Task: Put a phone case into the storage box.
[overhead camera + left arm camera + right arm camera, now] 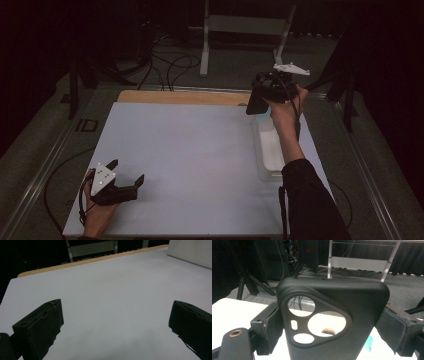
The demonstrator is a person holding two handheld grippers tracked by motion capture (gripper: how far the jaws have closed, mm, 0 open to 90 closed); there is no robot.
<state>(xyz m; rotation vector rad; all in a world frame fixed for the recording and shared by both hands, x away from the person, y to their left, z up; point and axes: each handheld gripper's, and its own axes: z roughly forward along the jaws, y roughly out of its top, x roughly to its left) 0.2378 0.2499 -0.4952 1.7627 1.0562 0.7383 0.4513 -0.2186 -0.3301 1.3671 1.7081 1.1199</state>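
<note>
A black phone case (362, 302) with a three-cornered camera cutout stands upright between the jaws of my right gripper (332, 323), which is shut on its two sides. In the high view that gripper (263, 93) is held up above the table's far right corner, the case (256, 102) hanging down from it over the far end of a white bin (270, 155). My left gripper (127, 171) rests low on the white table top (190, 150) at the near left, jaws wide apart. Nothing lies between the jaws of the left gripper (116, 308).
The white bin (190, 252) runs along the table's right side. Through the case's cutout I glimpse a brownish ring (327, 331), and beside the case something teal (368, 343). A wooden strip (180, 96) edges the far side. Beyond stand a metal frame (245, 25) and floor cables.
</note>
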